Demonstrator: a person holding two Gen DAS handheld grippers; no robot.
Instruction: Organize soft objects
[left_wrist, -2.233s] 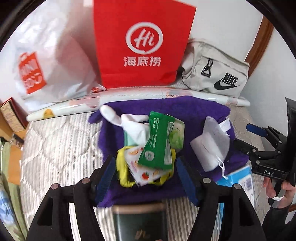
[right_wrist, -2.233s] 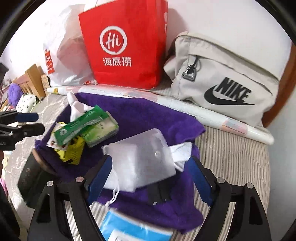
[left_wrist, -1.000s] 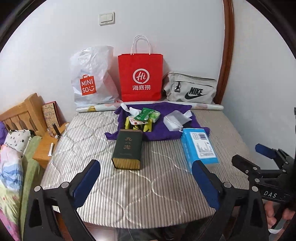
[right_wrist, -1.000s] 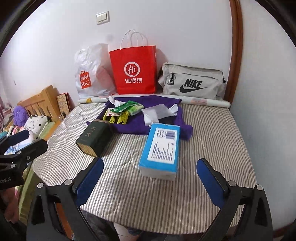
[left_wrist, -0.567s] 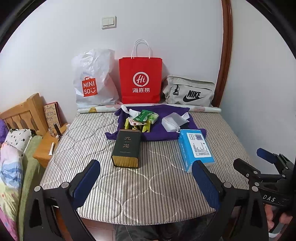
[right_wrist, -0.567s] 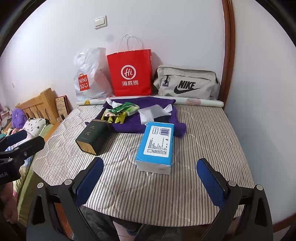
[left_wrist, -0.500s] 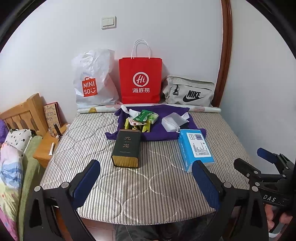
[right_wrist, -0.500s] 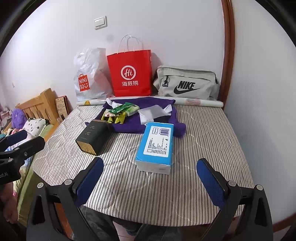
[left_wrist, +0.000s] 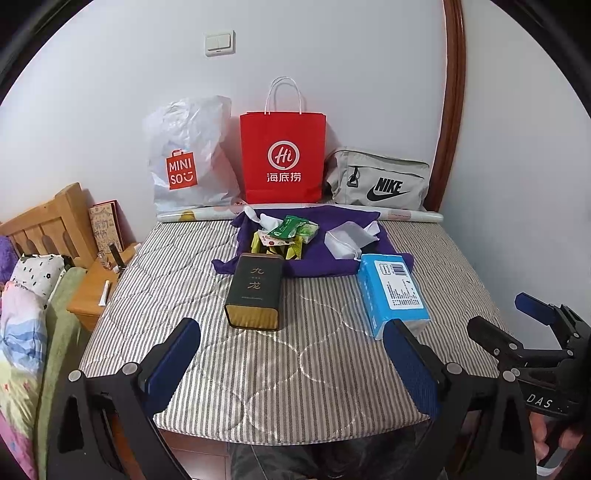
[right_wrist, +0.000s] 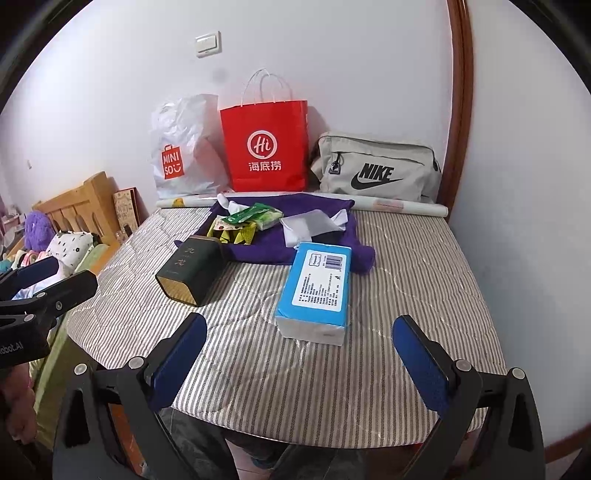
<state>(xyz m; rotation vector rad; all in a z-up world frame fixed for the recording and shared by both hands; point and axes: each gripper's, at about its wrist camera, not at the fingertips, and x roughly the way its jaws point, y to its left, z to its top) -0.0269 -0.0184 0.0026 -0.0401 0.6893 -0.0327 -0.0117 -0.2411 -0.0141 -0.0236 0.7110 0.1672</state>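
Note:
A purple cloth lies at the far middle of the striped mattress. On it sit green and yellow packets, a white rolled item and a white pouch. A blue tissue pack and a dark tin lie nearer. My left gripper and right gripper are both open and empty, held back above the mattress's near edge.
A white Miniso bag, a red paper bag and a grey Nike bag stand against the wall behind a paper roll. A wooden headboard, nightstand and bedding are at the left. A wall is at the right.
Both grippers have pulled far back from the purple cloth and its items to the mattress's near edge. In the last half second nothing has moved.

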